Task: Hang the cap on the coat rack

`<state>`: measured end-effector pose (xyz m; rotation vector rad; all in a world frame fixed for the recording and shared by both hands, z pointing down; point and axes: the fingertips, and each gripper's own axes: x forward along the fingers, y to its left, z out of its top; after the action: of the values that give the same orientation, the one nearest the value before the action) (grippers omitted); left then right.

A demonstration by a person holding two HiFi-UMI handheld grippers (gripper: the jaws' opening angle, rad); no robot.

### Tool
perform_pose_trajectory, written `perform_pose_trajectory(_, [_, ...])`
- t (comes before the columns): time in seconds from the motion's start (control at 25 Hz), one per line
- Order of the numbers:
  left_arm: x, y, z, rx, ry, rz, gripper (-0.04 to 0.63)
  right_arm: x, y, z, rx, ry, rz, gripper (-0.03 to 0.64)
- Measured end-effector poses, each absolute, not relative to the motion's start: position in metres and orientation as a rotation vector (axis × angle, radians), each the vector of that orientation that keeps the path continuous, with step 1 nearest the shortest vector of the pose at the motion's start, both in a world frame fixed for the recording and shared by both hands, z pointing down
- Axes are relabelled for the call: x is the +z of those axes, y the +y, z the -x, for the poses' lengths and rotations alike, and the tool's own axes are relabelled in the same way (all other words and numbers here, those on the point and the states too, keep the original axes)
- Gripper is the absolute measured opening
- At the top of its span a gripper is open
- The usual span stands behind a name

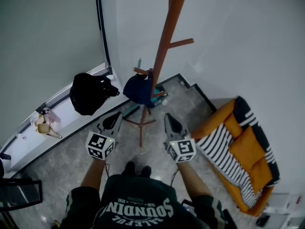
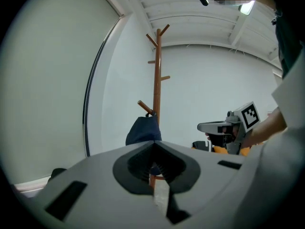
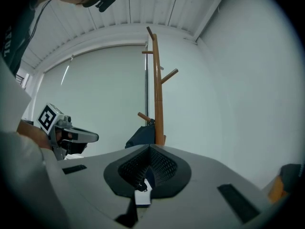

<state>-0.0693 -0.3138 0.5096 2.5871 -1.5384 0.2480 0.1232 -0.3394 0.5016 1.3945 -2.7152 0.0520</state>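
A dark blue cap [image 1: 138, 89] hangs on a low peg of the brown wooden coat rack [image 1: 167, 42], which stands in the room's corner. Both grippers are held side by side in front of the rack, short of the cap and not touching it. My left gripper [image 1: 114, 119] is shut with nothing in it, and so is my right gripper [image 1: 170, 120]. In the left gripper view the cap [image 2: 142, 130] shows just beyond the closed jaw tips [image 2: 153, 144], beside the rack's pole [image 2: 157, 80]. The right gripper view shows the cap [image 3: 142, 135] left of the pole [image 3: 158, 89], past its own tips [image 3: 148, 148].
A black bag [image 1: 88, 93] sits on the white window ledge [image 1: 71, 113] at left, with small items [image 1: 44, 123] further along. An orange armchair with a striped cover [image 1: 243, 151] stands at right. The rack's feet [image 1: 140, 124] spread on the marble floor ahead of the person's shoes.
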Motion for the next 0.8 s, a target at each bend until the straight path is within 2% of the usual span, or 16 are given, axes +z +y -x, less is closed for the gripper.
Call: perform_pose_trajectory(0.8, [0.514, -0.309, 0.046, 0.248, -1.499, -2.61, 0.0, 0.507, -0.336, -0.118, 0.004, -2.741, -1.346, -0.003])
